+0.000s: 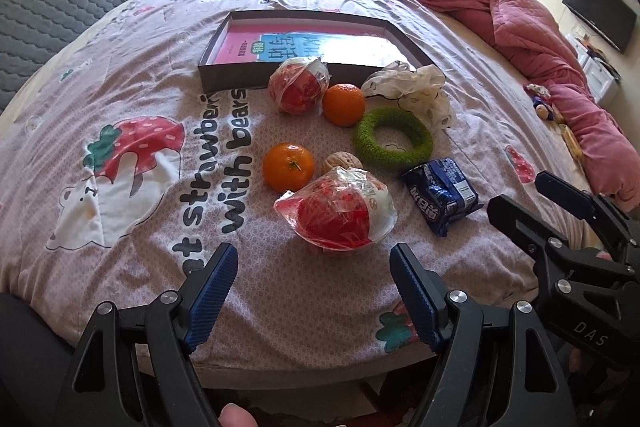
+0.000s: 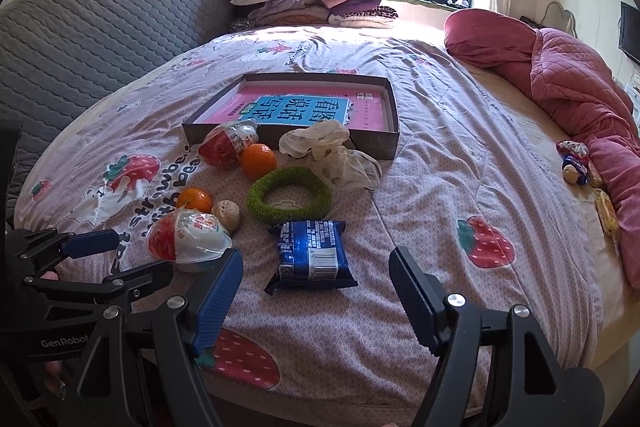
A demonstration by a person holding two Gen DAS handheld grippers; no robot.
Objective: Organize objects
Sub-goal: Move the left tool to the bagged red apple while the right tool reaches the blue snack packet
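On the bed lie two red-and-white wrapped snacks (image 1: 334, 213) (image 1: 298, 85), two oranges (image 1: 288, 166) (image 1: 344, 105), a walnut (image 1: 340, 161), a green knitted ring (image 1: 394, 139), a blue snack packet (image 1: 440, 193) and a crumpled white bag (image 1: 412, 89). A shallow dark box (image 1: 236, 75) with a pink book inside lies behind them. My left gripper (image 1: 314, 265) is open, just short of the near wrapped snack (image 2: 188, 241). My right gripper (image 2: 316, 271) is open, just short of the blue packet (image 2: 310, 255).
A rolled pink quilt (image 2: 560, 75) lies along the right side with small toys (image 2: 574, 161) beside it. Folded clothes (image 2: 304, 1) are stacked at the far end. A grey padded headboard (image 2: 88, 39) runs along the left. The bed's front edge is under both grippers.
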